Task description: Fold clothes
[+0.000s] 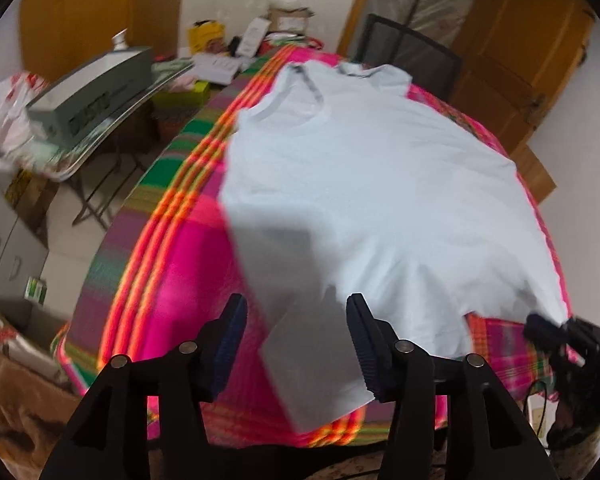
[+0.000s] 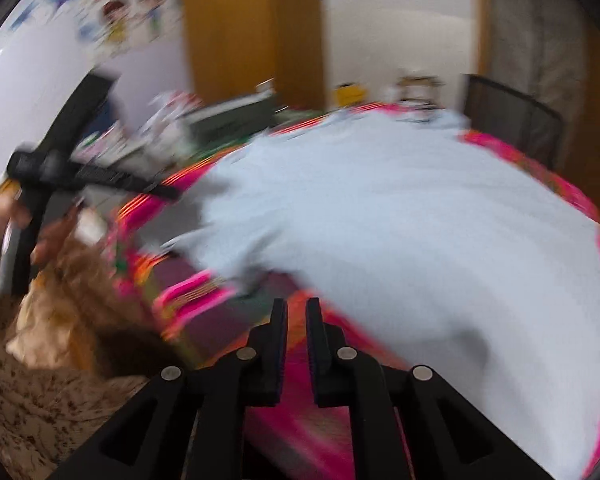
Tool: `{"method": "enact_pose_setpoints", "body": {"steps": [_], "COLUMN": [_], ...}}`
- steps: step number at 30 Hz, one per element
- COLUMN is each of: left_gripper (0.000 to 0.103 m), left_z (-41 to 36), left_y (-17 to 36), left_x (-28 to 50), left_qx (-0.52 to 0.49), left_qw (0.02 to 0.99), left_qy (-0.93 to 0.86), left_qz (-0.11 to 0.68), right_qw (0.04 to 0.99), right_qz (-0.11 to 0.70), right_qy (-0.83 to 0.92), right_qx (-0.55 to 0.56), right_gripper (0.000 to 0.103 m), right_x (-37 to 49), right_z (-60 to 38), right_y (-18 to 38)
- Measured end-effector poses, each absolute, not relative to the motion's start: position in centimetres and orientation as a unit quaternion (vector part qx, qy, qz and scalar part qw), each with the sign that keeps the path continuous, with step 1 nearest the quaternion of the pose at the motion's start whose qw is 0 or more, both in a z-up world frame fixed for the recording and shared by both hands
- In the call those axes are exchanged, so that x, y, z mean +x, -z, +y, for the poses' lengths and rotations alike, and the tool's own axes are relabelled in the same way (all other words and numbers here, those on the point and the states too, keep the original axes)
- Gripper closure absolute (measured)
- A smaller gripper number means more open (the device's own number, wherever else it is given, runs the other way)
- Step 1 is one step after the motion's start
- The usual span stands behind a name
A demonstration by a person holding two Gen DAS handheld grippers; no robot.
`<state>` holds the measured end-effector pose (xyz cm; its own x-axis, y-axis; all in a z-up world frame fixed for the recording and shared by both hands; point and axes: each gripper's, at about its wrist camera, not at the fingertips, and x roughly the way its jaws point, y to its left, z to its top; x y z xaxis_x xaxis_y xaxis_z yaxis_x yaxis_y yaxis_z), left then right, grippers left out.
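A pale blue shirt (image 1: pixel 372 200) lies spread flat on a desk draped in a pink, green and orange striped cloth (image 1: pixel 168 248). Its collar end points toward the far side, where boxes and papers (image 1: pixel 236 48) crowd the desk edge. A black mesh chair (image 1: pixel 412 52) stands behind that end.

In the left wrist view, the left claw (image 1: pixel 296 340) hangs over the near corner of the shirt with its jaws spread apart. A flap of the shirt hangs down between the 2 pads (image 1: pixel 232 344) without either pad pressing on it, so the claw is released. The flap's lower edge lies on the cloth near the desk edge.

The right claw (image 2: pixel 296 344) sits over bare cloth just beside the shirt's near hem. Its jaws show a narrow gap with nothing in it; it holds nothing. The right wrist view is heavily blurred.

Each claw shows in the other's view: the right one at the shirt's lower right corner (image 1: pixel 556 336), the left one as a dark bar at the shirt's left edge (image 2: pixel 100 176).

A grey box (image 1: pixel 92 96) rests on a tray to the left of the desk.
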<state>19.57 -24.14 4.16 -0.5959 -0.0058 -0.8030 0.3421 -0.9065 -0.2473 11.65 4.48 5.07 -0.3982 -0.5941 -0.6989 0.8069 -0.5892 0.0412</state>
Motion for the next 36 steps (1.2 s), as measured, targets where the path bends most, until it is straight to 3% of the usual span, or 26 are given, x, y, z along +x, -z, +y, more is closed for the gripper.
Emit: {"method": "enact_pose_setpoints", "body": {"steps": [2,9,22,31,36], "left_gripper": [0.044,0.042,0.045,0.045,0.045], "left_z": [-23.2,-17.3,-11.9,-12.0,-11.6], "left_y": [-4.7,-6.0,-2.2,-2.4,-3.1], "left_x": [18.2,13.2,12.4,13.4,13.6], "left_qx": [0.435,0.422,0.486,0.485,0.477], "left_qw": [0.072,0.003,-0.07,-0.08,-0.077], "left_qy": [0.877,0.902,0.87,0.87,0.874], "left_qz": [0.189,0.095,-0.033,-0.039,-0.045], "right_qw": [0.371,0.272,0.229,0.132,0.097], "right_qz": [0.138,0.051,0.03,0.03,0.039], "right_qy": [0.849,0.87,0.87,0.89,0.9], "right_qx": [0.351,0.407,0.435,0.435,0.424], "right_gripper": [0.083,0.083,0.083,0.082,0.073], "right_x": [9.7,5.6,7.8,8.9,9.5], "right_z": [6.9,13.5,18.9,24.6,26.6], "right_y": [-5.1,-3.0,-1.3,-2.0,-2.1]}}
